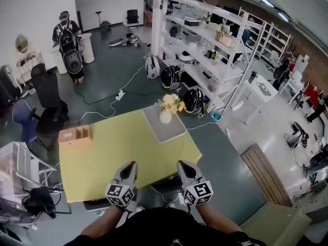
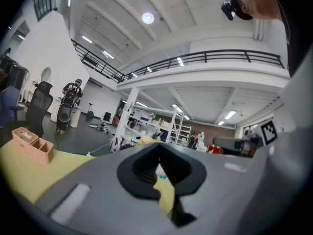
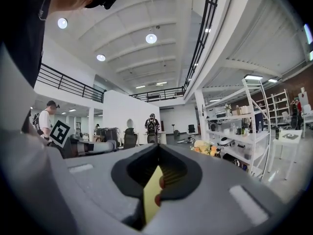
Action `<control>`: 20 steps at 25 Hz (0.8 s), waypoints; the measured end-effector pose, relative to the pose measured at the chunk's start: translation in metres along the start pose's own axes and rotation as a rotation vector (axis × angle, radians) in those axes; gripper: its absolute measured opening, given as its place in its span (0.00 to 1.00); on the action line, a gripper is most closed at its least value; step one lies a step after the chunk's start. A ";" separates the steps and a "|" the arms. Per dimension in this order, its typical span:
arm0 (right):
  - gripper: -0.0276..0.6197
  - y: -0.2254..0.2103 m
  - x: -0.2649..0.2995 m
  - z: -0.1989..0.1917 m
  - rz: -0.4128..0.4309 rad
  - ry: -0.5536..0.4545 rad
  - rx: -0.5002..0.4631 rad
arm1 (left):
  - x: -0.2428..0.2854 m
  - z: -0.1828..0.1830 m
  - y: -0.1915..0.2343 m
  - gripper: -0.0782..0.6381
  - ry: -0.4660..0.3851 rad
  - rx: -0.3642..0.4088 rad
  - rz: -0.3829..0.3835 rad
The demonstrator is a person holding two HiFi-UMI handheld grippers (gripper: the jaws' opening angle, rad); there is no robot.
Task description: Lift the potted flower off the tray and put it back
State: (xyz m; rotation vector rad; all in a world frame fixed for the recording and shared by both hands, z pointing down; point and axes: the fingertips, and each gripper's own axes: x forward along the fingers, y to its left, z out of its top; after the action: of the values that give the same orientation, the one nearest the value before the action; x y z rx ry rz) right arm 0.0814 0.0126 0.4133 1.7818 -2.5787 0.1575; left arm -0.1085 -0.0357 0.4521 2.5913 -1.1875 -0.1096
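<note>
1. While hanging level over the near edge of the yellow tabletop (image 1: 128,142), hold nothing: left claw (image 1: 129,168) closed tip to tip and empty, right claw (image 1: 183,167) closed the same way and empty, side by side with a gap between.
2. Ahead of both, only bare yellow cloth. Off to the left, near that side's edge, a wooden box (image 1: 75,135), well clear of any straight path forward.
3. Farther on, at the far edge of the tabletop and right of its middle: the grey tray (image 1: 171,129), flat and set at a slant to the cloth's edge.
4. Toward the tray's far side: the potted flower (image 1: 166,110), white pot upright, yellow and cream blooms on top, long axis vertical, touching nothing but the tray.
5. Seen from the claws, well apart and forward, between the two but closer to the right claw's side. Shows just over the left claw's closed tips in the left gripper view, and a little right of the tips in the right gripper view.
6. Judging from that, calls for a long level push forward with jaws parted first, then a sideways clasp on the white pot below the blooms. Looks a shorter trip for the right claw.
7. Beyond the tabletop, only floor (image 1: 102,81) and shelving (image 1: 205,50).
</note>
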 end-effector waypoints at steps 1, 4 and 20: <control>0.05 -0.001 0.000 0.000 0.001 0.001 0.003 | 0.000 0.000 -0.001 0.12 0.003 0.002 0.001; 0.05 -0.004 -0.002 -0.002 0.001 0.006 0.008 | 0.002 -0.002 -0.005 0.12 0.011 0.006 0.005; 0.05 -0.005 0.008 -0.013 0.026 0.029 -0.002 | 0.009 -0.003 -0.001 0.12 0.016 0.017 0.024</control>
State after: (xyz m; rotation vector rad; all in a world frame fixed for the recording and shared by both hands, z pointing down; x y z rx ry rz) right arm 0.0822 0.0047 0.4273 1.7321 -2.5816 0.1792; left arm -0.1017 -0.0411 0.4556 2.5870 -1.2180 -0.0734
